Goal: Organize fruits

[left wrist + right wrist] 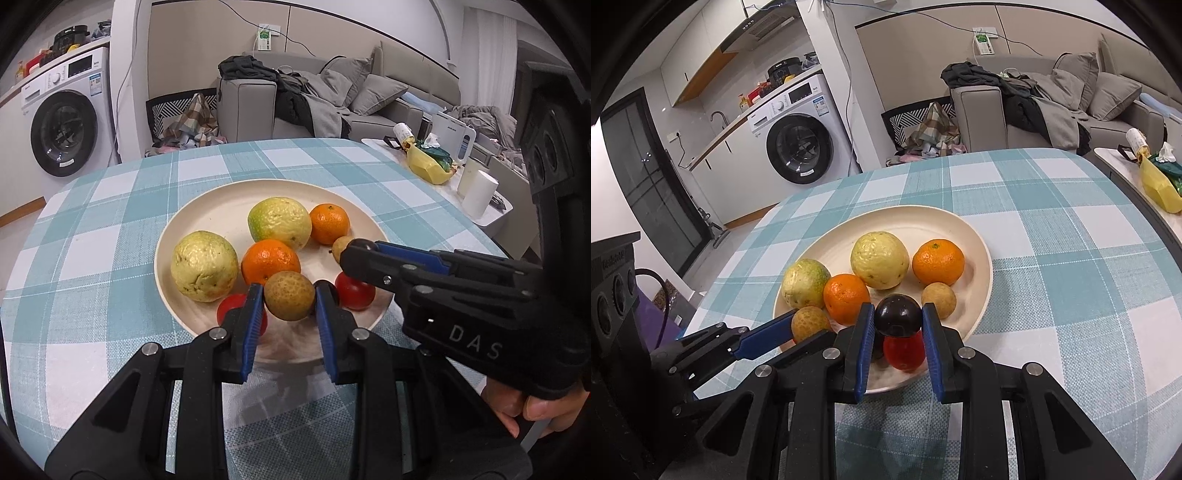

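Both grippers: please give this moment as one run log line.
left gripper: shut on brown fruit | right gripper: shut on dark plum | over plate

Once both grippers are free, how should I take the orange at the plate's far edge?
Grip the orange across its widest middle, coming from above. The yellow-green fruit and a small brown fruit crowd two sides, so set one finger in the gap facing the plate rim.

In the left wrist view the left gripper's [289,295] blue fingers [253,325] hide most of one red tomato [229,308]. The right gripper [349,254] covers part of a small brown fruit [340,245] and another tomato [356,293]. The hand [532,406] is cut off by the edge.
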A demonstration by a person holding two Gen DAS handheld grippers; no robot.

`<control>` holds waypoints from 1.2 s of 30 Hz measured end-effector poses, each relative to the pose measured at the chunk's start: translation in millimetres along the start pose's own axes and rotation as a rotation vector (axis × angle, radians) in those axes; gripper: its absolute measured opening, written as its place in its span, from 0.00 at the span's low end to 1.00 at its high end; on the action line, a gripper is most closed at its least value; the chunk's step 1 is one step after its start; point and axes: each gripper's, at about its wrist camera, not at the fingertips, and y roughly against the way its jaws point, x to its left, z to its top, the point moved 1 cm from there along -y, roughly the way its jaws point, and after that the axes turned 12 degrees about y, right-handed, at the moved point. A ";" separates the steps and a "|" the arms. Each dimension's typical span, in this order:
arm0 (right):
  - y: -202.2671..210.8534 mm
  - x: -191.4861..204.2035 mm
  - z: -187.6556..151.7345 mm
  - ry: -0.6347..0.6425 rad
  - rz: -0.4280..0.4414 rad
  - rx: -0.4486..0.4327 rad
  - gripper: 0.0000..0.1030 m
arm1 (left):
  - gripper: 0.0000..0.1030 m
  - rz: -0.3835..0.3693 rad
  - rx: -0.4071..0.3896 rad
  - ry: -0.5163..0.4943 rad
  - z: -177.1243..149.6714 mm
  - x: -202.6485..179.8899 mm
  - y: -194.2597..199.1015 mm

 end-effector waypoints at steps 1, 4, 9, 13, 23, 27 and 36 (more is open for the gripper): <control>-0.6 0.0 -0.1 -0.001 -0.001 0.000 0.26 | 0.25 -0.001 -0.001 0.000 0.0 0.0 0.3; -2.8 0.7 -0.3 0.006 -0.003 0.006 0.26 | 0.25 -0.001 0.000 0.002 0.2 0.5 -1.0; -4.1 1.1 0.3 0.007 -0.008 0.007 0.26 | 0.25 0.009 -0.006 0.001 0.6 1.0 -1.2; -3.4 0.5 0.3 0.010 -0.013 0.006 0.26 | 0.26 0.017 -0.009 -0.001 -0.3 2.1 0.6; 28.3 -4.9 -5.5 0.092 -0.037 -0.050 0.63 | 0.82 0.051 -0.097 -0.010 -3.7 10.1 30.7; 47.7 -11.1 -11.1 0.111 -0.016 -0.069 0.83 | 0.95 0.066 -0.136 -0.013 -7.5 14.8 49.8; 77.6 -7.5 -19.9 0.161 0.033 -0.149 1.00 | 0.99 0.051 -0.209 0.084 -14.3 36.0 89.9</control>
